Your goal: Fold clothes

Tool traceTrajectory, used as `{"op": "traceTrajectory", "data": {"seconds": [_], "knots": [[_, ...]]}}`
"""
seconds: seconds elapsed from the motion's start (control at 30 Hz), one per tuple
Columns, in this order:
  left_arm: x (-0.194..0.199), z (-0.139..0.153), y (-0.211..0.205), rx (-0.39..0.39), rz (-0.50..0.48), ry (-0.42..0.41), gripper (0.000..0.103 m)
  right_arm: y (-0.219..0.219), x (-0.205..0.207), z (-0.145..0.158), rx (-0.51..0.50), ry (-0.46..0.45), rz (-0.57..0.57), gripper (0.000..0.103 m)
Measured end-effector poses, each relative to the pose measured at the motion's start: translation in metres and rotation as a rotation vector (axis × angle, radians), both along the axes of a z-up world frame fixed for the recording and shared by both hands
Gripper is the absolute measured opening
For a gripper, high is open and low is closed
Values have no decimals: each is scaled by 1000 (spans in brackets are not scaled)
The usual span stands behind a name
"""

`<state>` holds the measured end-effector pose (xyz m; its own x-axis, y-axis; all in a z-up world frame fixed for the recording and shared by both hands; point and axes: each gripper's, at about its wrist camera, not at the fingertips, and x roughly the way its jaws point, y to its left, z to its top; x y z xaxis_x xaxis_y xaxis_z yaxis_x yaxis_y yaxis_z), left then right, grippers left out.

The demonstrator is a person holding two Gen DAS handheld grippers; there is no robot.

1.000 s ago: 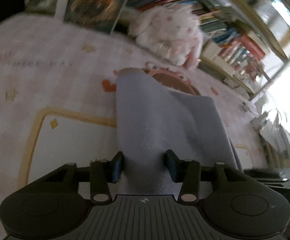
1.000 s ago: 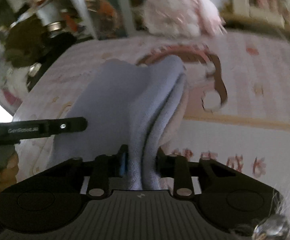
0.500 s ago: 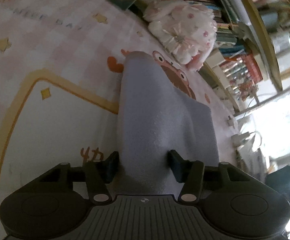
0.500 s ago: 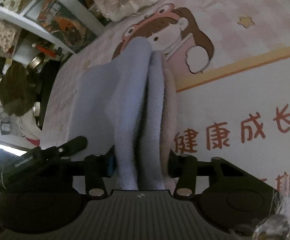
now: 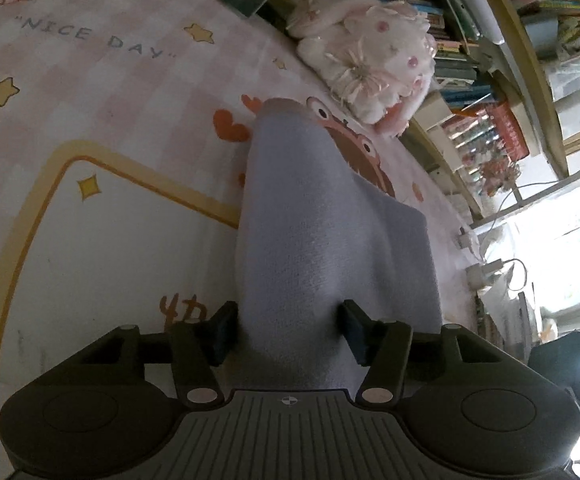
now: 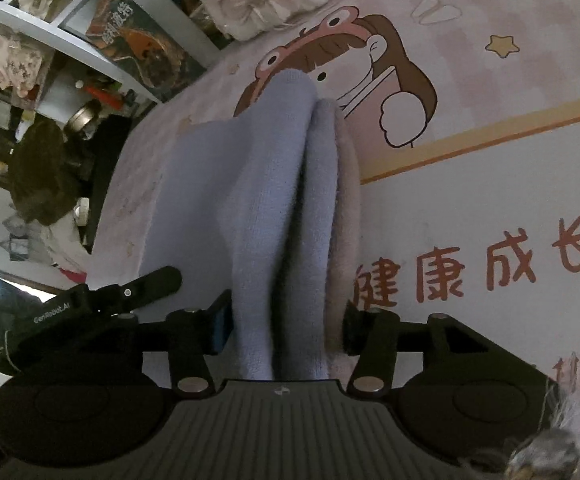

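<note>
Spreading apart, the jaws of my left gripper (image 5: 288, 330) and my right gripper (image 6: 286, 326) are both opening, each with one bunched fold of the single lavender fleece garment (image 5: 309, 240) between its pads; I cannot tell if the pads touch. The cloth drapes forward onto the pink cartoon mat (image 5: 102, 92). One plush toy (image 5: 373, 68) lies beyond.

Both grippers: black ribbed body, silver screws, blue pads on jaws; "GenRobot.AI" lettering on left gripper (image 6: 86, 304).
</note>
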<state>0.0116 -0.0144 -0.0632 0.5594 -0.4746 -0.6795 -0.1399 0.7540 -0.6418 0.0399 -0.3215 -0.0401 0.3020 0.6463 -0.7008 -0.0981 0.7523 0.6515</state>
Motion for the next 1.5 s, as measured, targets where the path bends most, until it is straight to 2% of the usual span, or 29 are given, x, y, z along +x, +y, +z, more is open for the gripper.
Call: {"op": "traceTrajectory", "data": {"seconds": [0.1, 0.23, 0.4, 0.53, 1.03, 1.27, 1.5], "knots": [[-3, 3, -5, 25, 11, -12, 51, 5, 2, 2, -19, -16, 31, 41], [-10, 12, -16, 68, 24, -52, 46, 9, -3, 15, -82, -110, 93, 31], [-20, 24, -31, 91, 36, -99, 45, 10, -11, 29, -159, -218, 162, 29], [-24, 32, -43, 105, 46, -118, 45, -1, -14, 34, -159, -260, 181, 29], [-33, 42, -100, 166, 77, -133, 46, -56, -19, 34, -129, -283, 199, 29], [-38, 37, -81, 130, 86, -139, 46, -41, -26, 39, -160, -313, 216, 29], [-32, 42, -25, 130, 47, -155, 46, 16, -35, 45, -186, -335, 189, 29]]}}
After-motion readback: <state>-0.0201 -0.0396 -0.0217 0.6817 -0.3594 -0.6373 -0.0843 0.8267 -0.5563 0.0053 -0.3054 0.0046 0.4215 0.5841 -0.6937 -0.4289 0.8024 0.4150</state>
